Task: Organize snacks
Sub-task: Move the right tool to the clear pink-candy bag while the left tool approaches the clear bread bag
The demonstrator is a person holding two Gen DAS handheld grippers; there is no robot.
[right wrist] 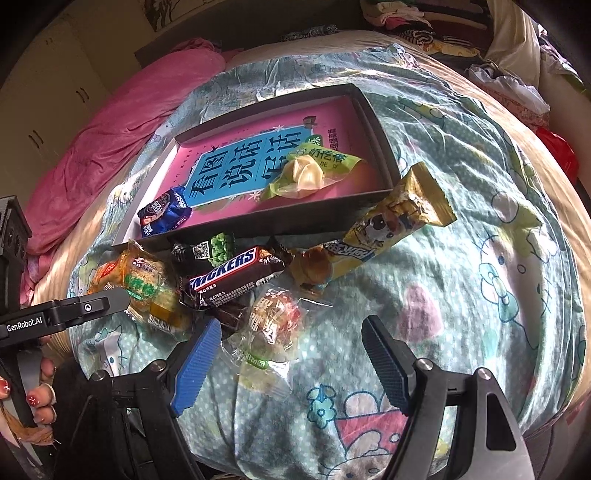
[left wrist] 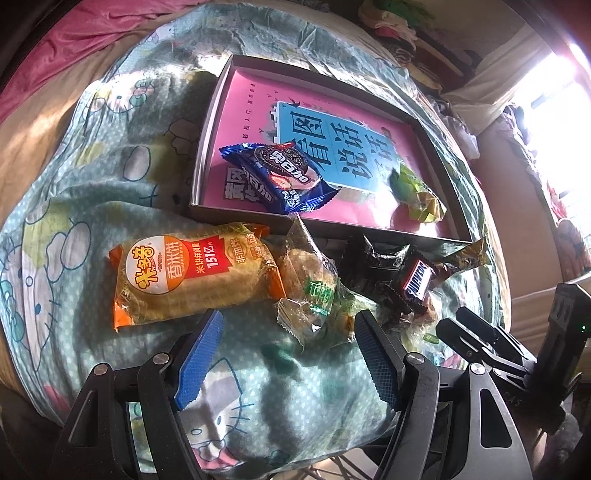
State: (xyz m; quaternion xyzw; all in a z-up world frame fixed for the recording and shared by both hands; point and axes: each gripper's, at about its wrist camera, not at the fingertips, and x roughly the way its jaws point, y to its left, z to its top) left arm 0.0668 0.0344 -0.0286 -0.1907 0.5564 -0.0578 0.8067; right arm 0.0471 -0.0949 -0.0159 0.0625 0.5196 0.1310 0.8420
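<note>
A shallow box (left wrist: 236, 216) (right wrist: 280, 218) with a pink bottom lies on the bed. A blue Oreo pack (left wrist: 280, 177) (right wrist: 164, 216) and a green-wrapped snack (left wrist: 417, 195) (right wrist: 310, 173) lie inside it. In front of the box lie an orange rice-cracker pack (left wrist: 192, 277), a clear-wrapped cake (left wrist: 314, 295) (right wrist: 147, 291), a Snickers bar (left wrist: 415, 284) (right wrist: 232, 277), a yellow bar (right wrist: 391, 218) and a clear-wrapped candy (right wrist: 269, 325). My left gripper (left wrist: 288, 354) is open and empty just short of the cake. My right gripper (right wrist: 291, 362) is open and empty, with the candy between its fingers' far ends.
The bed is covered by a light-blue cartoon-print sheet (left wrist: 92, 206) (right wrist: 480, 277). A pink quilt (right wrist: 110, 140) lies at the back left. Clothes are piled at the back right (right wrist: 406, 22). The other gripper shows at each view's edge: the right one (left wrist: 491, 343), the left one (right wrist: 62, 314).
</note>
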